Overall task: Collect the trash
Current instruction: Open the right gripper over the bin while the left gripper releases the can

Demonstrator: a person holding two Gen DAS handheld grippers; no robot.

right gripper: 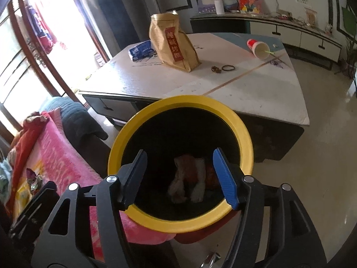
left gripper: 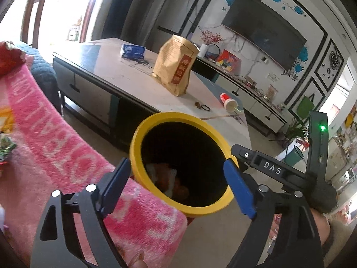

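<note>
- Hovering over the yellow-rimmed trash bin (right gripper: 180,163), my right gripper (right gripper: 178,174) has its jaws spread and empty, and crumpled orange-and-white wrappers (right gripper: 189,183) lie at the bottom.
- My left gripper (left gripper: 178,178) is also spread wide with nothing between its fingers, at the bin's (left gripper: 178,167) near rim, beside the pink blanket (left gripper: 55,134) on the sofa.
- Beyond the bin, straight ahead of both grippers, stands the coffee table (right gripper: 245,93).
- On it, a black ring (right gripper: 228,67) and a small brown scrap (right gripper: 216,69) lie nearest me, just ahead of the upright brown paper bag (right gripper: 174,42).
- Right of these lies a tipped red-and-white paper cup (right gripper: 258,48), mouth toward me, long axis slanting away to the left; I judge my right gripper the handier.
- Farthest is a blue packet (right gripper: 141,50), behind the bag to its left.
</note>
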